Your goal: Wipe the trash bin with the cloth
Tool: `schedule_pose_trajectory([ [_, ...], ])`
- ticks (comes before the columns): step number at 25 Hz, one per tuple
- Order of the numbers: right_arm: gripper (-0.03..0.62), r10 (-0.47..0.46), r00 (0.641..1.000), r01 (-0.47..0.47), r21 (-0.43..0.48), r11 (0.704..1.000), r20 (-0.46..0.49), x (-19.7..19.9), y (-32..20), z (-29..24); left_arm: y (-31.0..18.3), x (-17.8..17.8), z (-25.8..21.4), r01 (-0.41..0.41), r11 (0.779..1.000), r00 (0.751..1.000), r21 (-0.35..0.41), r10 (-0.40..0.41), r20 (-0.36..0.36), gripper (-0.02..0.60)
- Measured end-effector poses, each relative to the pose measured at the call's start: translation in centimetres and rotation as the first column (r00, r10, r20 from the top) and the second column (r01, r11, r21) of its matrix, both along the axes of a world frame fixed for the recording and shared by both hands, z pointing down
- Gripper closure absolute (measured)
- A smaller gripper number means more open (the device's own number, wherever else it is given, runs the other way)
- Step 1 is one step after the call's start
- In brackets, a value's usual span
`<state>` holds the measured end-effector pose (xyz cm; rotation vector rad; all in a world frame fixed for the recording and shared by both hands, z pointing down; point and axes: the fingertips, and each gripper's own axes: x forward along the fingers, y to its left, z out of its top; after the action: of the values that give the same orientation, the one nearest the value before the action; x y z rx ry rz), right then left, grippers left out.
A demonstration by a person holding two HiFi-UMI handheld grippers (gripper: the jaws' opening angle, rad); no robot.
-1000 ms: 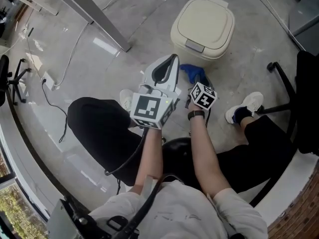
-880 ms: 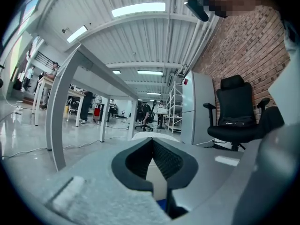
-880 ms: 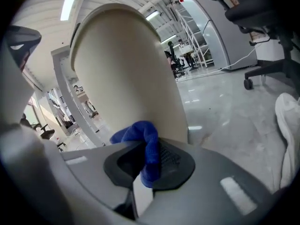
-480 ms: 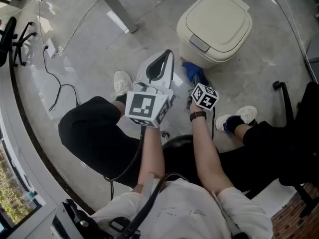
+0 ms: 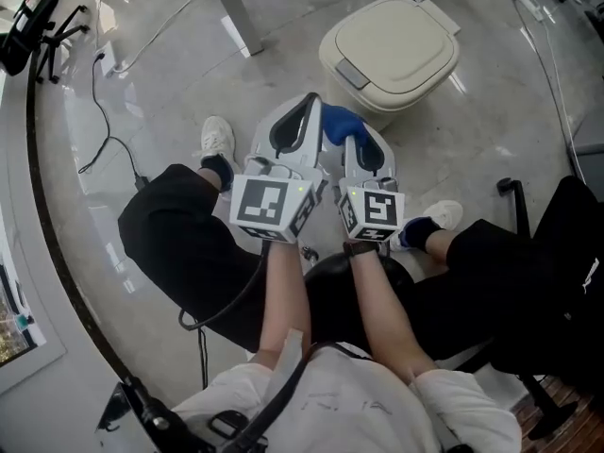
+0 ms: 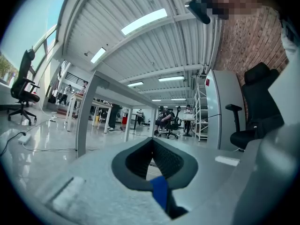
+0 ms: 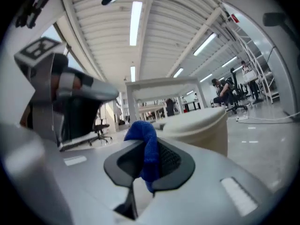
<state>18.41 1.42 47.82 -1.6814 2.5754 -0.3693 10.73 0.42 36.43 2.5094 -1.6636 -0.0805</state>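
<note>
The right hand-held gripper (image 7: 149,165), now lifted off the floor (image 5: 170,83), pinches the blue cloth (image 5: 338,121); the left hand-held gripper (image 5: 304,113) beside it seems pressed together, empty. The trash bin (image 5: 389,50) stands just ahead, so wiping can begin.

- left gripper (image 5: 307,107) and right gripper (image 5: 351,140) side by side, close together
- cloth (image 5: 338,121) stuck between the right one's jaws
- trash bin (image 5: 392,50) on the floor (image 5: 170,83) just ahead, bit to the right
</note>
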Motion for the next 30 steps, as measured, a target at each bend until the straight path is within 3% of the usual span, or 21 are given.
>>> schedule_pose_trajectory([
  [2,0.554,0.005,0.995,-0.010,0.051,0.999,0.101,1.4,-0.5,-3.2,0.4,0.5,-0.2,0.007,1.000,1.000,0.001,-0.007,0.001,0.584],
  [5,0.554,0.057,0.979,-0.062,0.017,0.998,0.198,4.7,-1.3,-3.5,0.9,1.4,-0.5,0.003,1.000,1.000,0.017,-0.003,0.000,0.584],
  [9,0.554,0.158,0.961,-0.152,-0.045,0.987,0.225,8.4,-2.1,0.4,0.6,3.1,-0.7,-0.035,0.999,0.999,0.020,0.035,0.016,0.584],
  [12,0.554,0.177,0.975,-0.155,-0.158,0.975,0.137,7.9,-2.1,7.2,0.5,3.2,0.0,-0.041,0.999,0.999,0.003,0.041,0.025,0.584],
  [16,0.554,0.156,0.984,-0.110,-0.397,0.911,0.084,6.6,-3.2,18.7,-0.1,3.5,1.5,-0.044,0.997,0.998,-0.058,0.046,0.032,0.584],
  [20,0.554,0.208,0.972,-0.096,-0.629,0.772,0.106,6.5,-3.3,28.9,-0.8,3.7,2.7,-0.055,0.994,0.998,-0.092,0.059,0.035,0.584],
  [23,0.554,0.218,0.972,-0.093,-0.701,0.707,0.090,6.9,-3.3,33.1,-0.8,3.5,3.7,-0.064,0.994,0.996,-0.092,0.068,0.050,0.584],
  [26,0.554,0.224,0.972,-0.105,-0.729,0.677,0.068,7.6,-3.6,34.8,-1.0,2.9,4.1,-0.054,0.993,0.996,-0.103,0.060,0.060,0.584],
  [30,0.556,0.292,0.945,-0.102,-0.710,0.697,0.150,8.5,-2.5,33.0,-0.6,2.5,4.4,-0.039,0.993,0.997,-0.111,0.046,0.055,0.584],
])
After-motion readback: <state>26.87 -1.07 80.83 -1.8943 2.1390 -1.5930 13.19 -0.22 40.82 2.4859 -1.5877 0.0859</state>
